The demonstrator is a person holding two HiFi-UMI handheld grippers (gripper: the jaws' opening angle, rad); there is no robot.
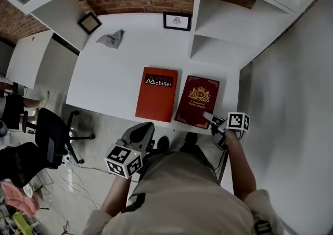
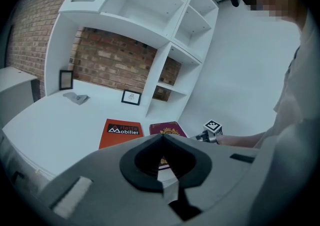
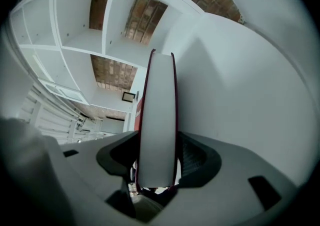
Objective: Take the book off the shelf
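The maroon hardcover book with a gold crest (image 1: 196, 101) lies flat at the front edge of the white desk (image 1: 109, 73). The right gripper (image 1: 214, 120) pinches its near right corner. Just left of it, with a narrow gap, lies the flat orange book (image 1: 156, 93). Beyond it the desk is bare up to the white shelf unit (image 1: 223, 31), and to its right the desk soon ends. The left gripper (image 1: 139, 134) hangs nearer and to the left of it, off the desk, with its jaws pressed together and empty. The right gripper view shows only the book's page edge.

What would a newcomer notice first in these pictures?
Two books lie side by side on the white desk: an orange book at left, a maroon book with a gold crest at right. The right gripper is clamped on the maroon book's near corner; the left gripper hangs shut and empty before the desk.
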